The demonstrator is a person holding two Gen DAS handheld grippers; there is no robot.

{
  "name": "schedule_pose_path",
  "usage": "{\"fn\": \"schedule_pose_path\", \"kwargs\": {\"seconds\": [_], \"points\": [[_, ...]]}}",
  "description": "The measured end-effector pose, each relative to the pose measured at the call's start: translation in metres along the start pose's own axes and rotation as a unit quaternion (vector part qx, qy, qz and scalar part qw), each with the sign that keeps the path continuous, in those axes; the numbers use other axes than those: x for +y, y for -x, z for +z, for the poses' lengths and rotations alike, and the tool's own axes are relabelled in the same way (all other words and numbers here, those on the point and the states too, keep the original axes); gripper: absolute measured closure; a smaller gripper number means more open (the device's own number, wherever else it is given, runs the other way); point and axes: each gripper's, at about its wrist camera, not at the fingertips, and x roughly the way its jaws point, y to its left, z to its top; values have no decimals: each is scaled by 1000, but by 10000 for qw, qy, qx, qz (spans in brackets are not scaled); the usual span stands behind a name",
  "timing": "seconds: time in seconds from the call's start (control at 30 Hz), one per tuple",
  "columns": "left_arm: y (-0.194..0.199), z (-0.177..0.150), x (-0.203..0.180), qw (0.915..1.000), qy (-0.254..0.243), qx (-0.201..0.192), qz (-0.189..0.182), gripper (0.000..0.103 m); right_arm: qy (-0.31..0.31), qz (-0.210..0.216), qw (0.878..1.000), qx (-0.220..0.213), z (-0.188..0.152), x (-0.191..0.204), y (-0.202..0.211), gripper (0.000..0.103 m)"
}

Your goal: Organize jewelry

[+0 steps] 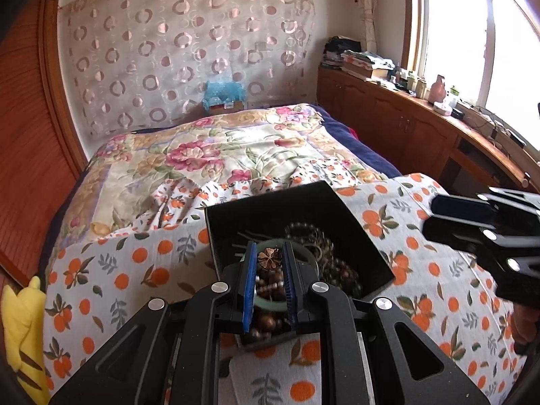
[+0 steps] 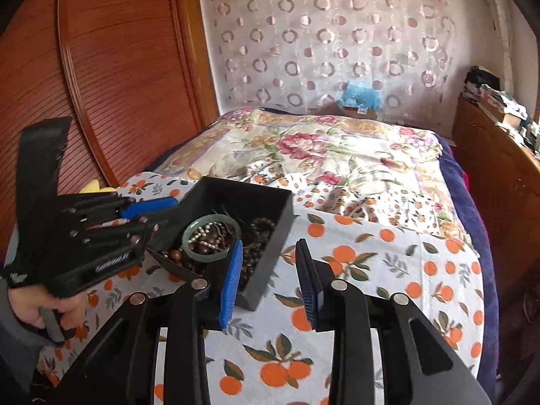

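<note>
— Blue pads on your left gripper [image 1: 269,263] sit nearly together over one black box [image 2: 270,202]; whether they pinch anything, I can't tell.

— And your right gripper [image 2: 270,270]?

— Spread, nothing between, beside that box on the orange-print cloth [image 2: 371,270].

— Contents?

— One green bangle [image 2: 189,233], tangled brown beads [image 2: 199,246], uncountable. Your left hand [image 2: 40,307] is partly cut off.

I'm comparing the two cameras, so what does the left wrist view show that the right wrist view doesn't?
Only the left wrist view shows the window and a small flower-shaped ornament between the left hand-held gripper pads. Only the right wrist view shows the hand holding that gripper. Both show the black box of jewelry on the orange-print cloth.
</note>
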Motion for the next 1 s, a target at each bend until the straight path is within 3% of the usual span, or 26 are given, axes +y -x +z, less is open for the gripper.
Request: {"fn": "schedule_pose_path", "kwargs": {"seconds": [0.27,0.33,0.37,0.47,0.67,0.73,0.83,1.0], "points": [[1,-1,1,9999,137,24,64,88,-44,-202,9996,-184,-10,-1,12,68],[5,-4,-1,9999,105,15,90,79,-37,-298,9993,-206,-14,1,12,68],[7,-5,-1,9999,90,-3,113,67,-36,-330,9992,-209,-16,3,12,68],[16,-9,-2,9999,80,-61,100,61,-51,-413,9989,-221,-21,6,12,68],[43,-19,1,9993,171,-286,161,20,-81,-521,9982,-281,-31,11,13,68],[49,-25,1,9990,209,-344,174,14,-114,-555,9979,-315,-35,13,16,67],[61,-40,3,9986,293,-377,233,8,-197,-623,9975,-273,-44,15,17,50],[79,-62,4,9982,333,-341,355,8,-278,-712,9966,-305,-57,21,22,25]]}}
